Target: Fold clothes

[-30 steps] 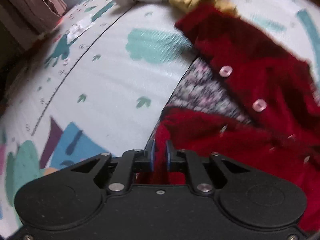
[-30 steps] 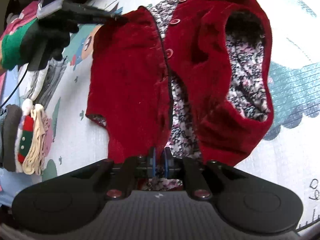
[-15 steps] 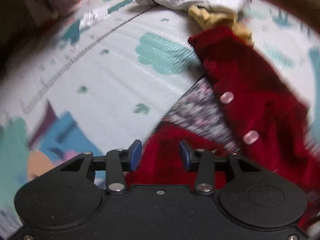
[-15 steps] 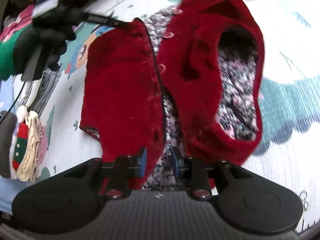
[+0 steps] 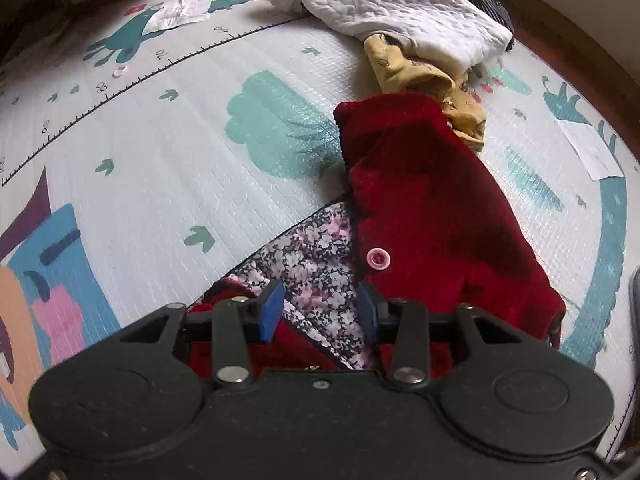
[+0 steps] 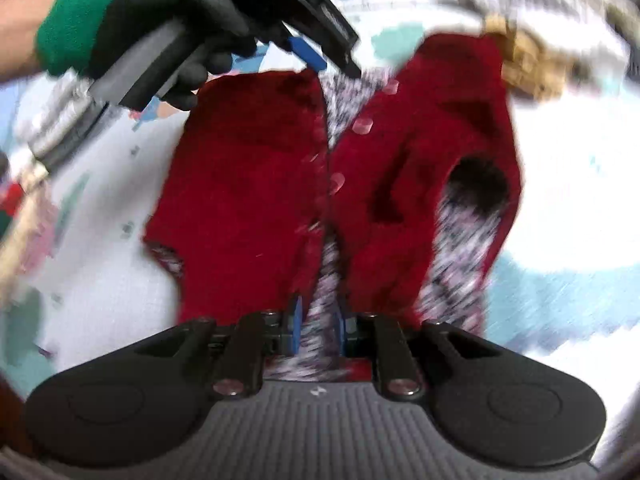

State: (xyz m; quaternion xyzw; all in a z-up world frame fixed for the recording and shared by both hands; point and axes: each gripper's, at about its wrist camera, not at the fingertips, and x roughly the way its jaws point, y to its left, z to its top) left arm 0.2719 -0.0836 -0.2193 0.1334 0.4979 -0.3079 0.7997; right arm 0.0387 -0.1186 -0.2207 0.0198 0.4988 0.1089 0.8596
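A red velvet vest (image 5: 432, 208) with a floral lining (image 5: 320, 264) and pink buttons lies spread on the play mat. It also shows in the right wrist view (image 6: 248, 184), blurred. My left gripper (image 5: 320, 312) is open and empty, just above the lining near one front edge; it also shows in the right wrist view (image 6: 320, 56), held by a black-gloved hand. My right gripper (image 6: 318, 324) is open and empty over the lining at the vest's opposite end.
A white quilted garment (image 5: 400, 12) and a yellow garment (image 5: 432, 80) lie beyond the vest. The patterned play mat (image 5: 160, 140) has a ruler line across it. Paper scraps (image 5: 592, 148) lie at the right. A wooden floor edge shows at the far right.
Both grippers were shut on the vest's edges a second ago. Both have opened and let go, and the vest now lies on the mat. The left gripper has pulled back and up.
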